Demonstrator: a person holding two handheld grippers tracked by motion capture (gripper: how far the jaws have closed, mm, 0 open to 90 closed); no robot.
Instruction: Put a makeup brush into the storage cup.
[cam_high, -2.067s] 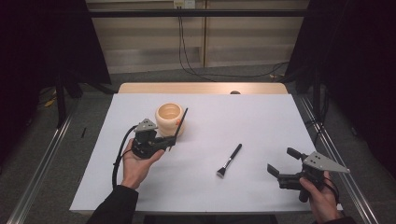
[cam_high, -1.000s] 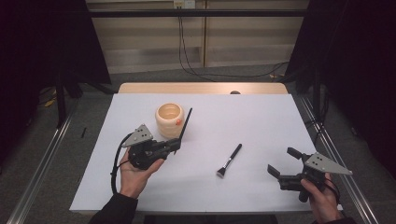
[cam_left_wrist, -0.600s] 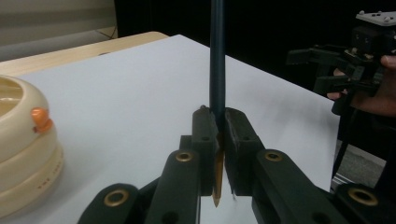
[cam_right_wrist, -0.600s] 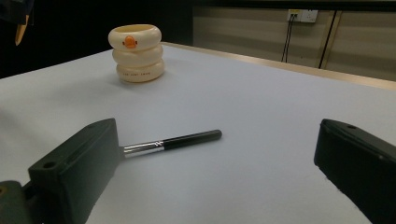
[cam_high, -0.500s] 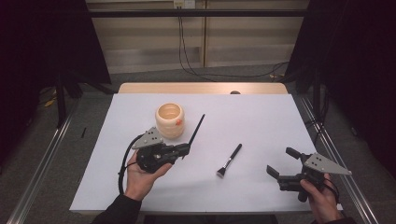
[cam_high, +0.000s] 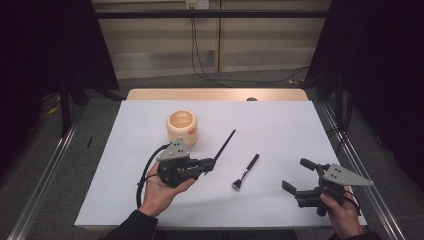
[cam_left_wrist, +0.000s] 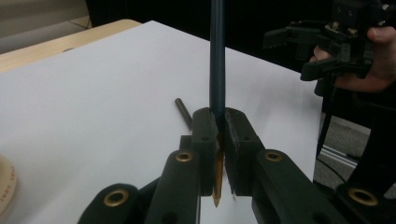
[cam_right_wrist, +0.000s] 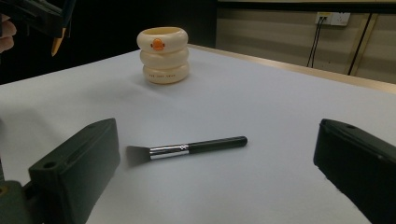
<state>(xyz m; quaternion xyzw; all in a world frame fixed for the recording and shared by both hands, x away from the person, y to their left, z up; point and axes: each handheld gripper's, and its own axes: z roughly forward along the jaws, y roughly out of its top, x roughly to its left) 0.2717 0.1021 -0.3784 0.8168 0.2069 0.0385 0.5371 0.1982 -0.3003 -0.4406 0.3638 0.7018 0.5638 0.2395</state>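
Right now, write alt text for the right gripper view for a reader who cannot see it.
A makeup brush with a black handle lies flat on the white table, seen between the right gripper's two open black jaws. Behind it stands a cream ringed cup with an orange duck mark. At the top left corner, the left gripper holds a thin dark brush.

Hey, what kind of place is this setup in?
Probably a lab or recording studio, not a home: a white table on a bare floor, dark curtains at both sides, cables down the back wall, and a handheld left gripper clamping a thin brush.
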